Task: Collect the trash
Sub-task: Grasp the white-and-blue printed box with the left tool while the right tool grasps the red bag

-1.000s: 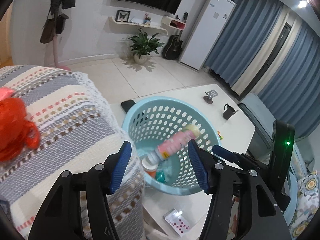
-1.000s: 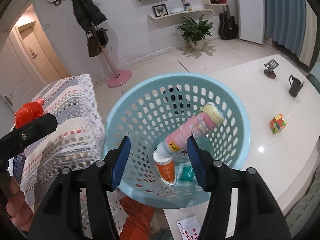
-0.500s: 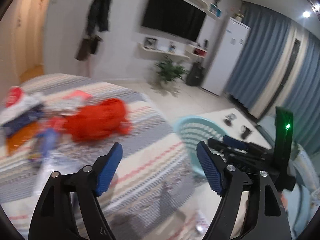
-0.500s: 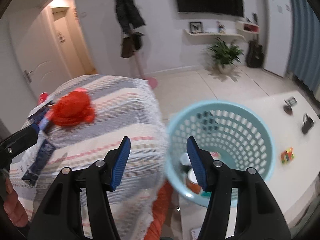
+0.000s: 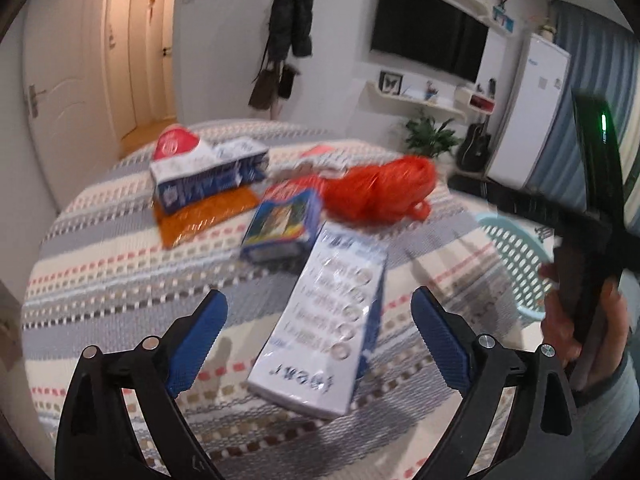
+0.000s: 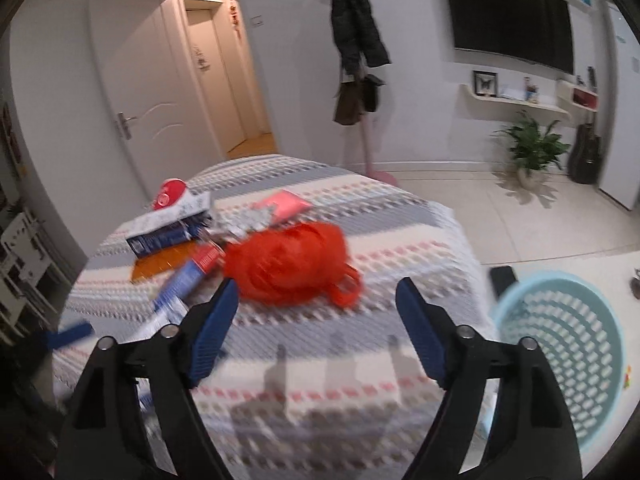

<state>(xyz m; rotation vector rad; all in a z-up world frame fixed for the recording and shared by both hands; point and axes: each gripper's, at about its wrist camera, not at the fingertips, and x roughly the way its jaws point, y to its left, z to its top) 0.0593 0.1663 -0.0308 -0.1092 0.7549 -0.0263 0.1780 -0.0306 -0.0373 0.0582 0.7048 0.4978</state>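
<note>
- Orange-red crumpled plastic bag (image 6: 286, 266), knotted with a loop handle at its right end, lies on the striped knitted cover (image 6: 400, 240) of what looks like a bed or sofa, just beyond the spread pads of the right tool (image 6: 316, 312); I judge it light, soft and slippery, so the knot or loop offers the surest hold, while a pinch on the bulging side may only slide off film.
- The white and blue flat carton (image 5: 324, 328) lies nearest the left tool (image 5: 318, 332), lengthwise between its two blue pads, which stand wide apart and touch nothing; the carton looks stiff, light and probably hollow, so it should be taken across its narrow width near the near end, gently enough not to crush it.
- Farther off lie a small blue picture box (image 5: 284, 226), a blue and white long carton (image 5: 208, 174) resting on an orange foil wrapper (image 5: 208, 214), and a red round lid (image 5: 176, 144); the wrapper looks thin and flat, hard to lift except by an edge.
- The right tool is likewise released, holding nothing.
- The pale blue perforated plastic basket (image 6: 568, 352) stands to the right, beside the cover's edge, near enough for a short carry.
- Both views are blurred, so the labels cannot be read.
</note>
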